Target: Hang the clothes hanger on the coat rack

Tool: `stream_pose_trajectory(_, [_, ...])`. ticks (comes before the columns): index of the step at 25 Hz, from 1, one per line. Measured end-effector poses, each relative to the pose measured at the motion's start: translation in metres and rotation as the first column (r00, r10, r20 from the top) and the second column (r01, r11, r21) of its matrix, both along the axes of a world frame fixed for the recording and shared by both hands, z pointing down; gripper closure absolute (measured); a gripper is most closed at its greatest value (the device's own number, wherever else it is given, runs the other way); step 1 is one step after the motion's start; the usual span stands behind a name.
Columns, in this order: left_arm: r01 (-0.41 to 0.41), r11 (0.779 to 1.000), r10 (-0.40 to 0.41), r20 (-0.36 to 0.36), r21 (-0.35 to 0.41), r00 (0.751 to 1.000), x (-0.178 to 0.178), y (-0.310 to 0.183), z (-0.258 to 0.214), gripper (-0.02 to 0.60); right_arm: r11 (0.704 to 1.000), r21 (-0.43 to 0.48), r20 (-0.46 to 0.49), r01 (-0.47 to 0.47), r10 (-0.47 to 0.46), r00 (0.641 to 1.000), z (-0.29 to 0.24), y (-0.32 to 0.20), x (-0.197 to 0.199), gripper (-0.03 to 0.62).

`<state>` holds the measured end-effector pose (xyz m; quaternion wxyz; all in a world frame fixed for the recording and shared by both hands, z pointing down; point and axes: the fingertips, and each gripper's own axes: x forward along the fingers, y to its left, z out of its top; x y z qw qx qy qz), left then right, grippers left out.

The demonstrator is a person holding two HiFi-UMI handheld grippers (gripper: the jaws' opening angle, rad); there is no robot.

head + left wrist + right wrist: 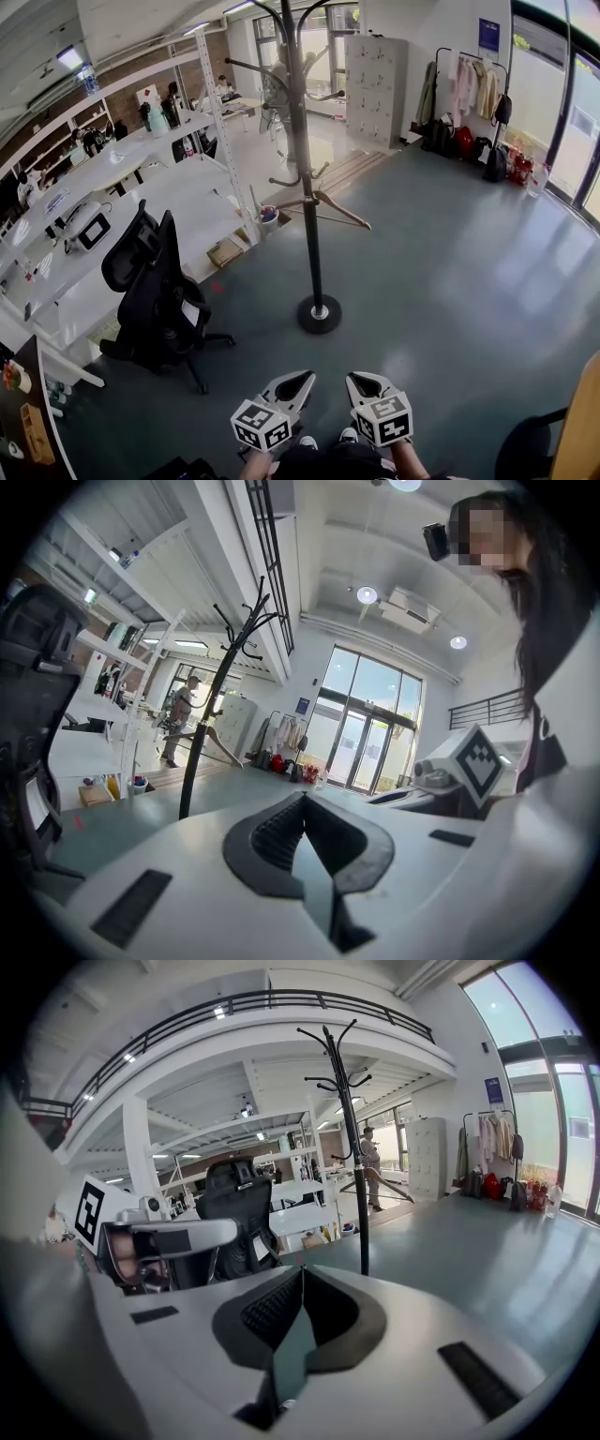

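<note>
**Wooden hanger on the rack at twelve o'clock, both grippers shut and empty**

Grey-white and held low in front of the person, the left gripper [300,379] and the right gripper [362,381] sit side by side, tips aimed forward. Each gripper's own view shows its dark ribbed pads pressed together with nothing between them.

From the fingertips, the task's thing lies straight ahead at twelve o'clock, across a stretch of bare grey floor [441,281]. Nothing stands on that stretch. Neither hand is clearly the nearer, though the left tip lines up a little more closely with the rack's round base [320,314].

At ten o'clock a black office chair [155,291] stands near the base, off the direct line.

Above the base rises the dark pole of the coat rack [307,187]. The clothes hanger [343,213] hangs from one of its lower hooks, close against the pole. Its long axis runs roughly from nine o'clock to four o'clock in the head view, with the right arm dipping. By my reading the hanging is done. If another move follows, it means a reach ahead and upward, with the rack's curved hooks the only things likely to snag.

Farther out, white desks [141,183] fill ten to eleven o'clock. Pale lockers [375,89] stand at about one o'clock. A garment rail [469,84] with clothes stands beyond them by the glass at two o'clock.
</note>
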<state>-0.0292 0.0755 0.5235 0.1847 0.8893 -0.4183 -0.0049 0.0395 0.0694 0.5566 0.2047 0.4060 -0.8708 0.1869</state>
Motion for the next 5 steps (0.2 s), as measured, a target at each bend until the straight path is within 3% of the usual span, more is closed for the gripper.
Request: stream_pose_trajectory(5, [-0.004, 1.0, 0.004, 0.001, -0.002, 1.0, 0.0021, 0.0023, -0.0004, 0.581, 1.0, -0.003, -0.006, -0.003, 0.003, 1.0, 0.0001, 0.0038, 0.0027, 0.579])
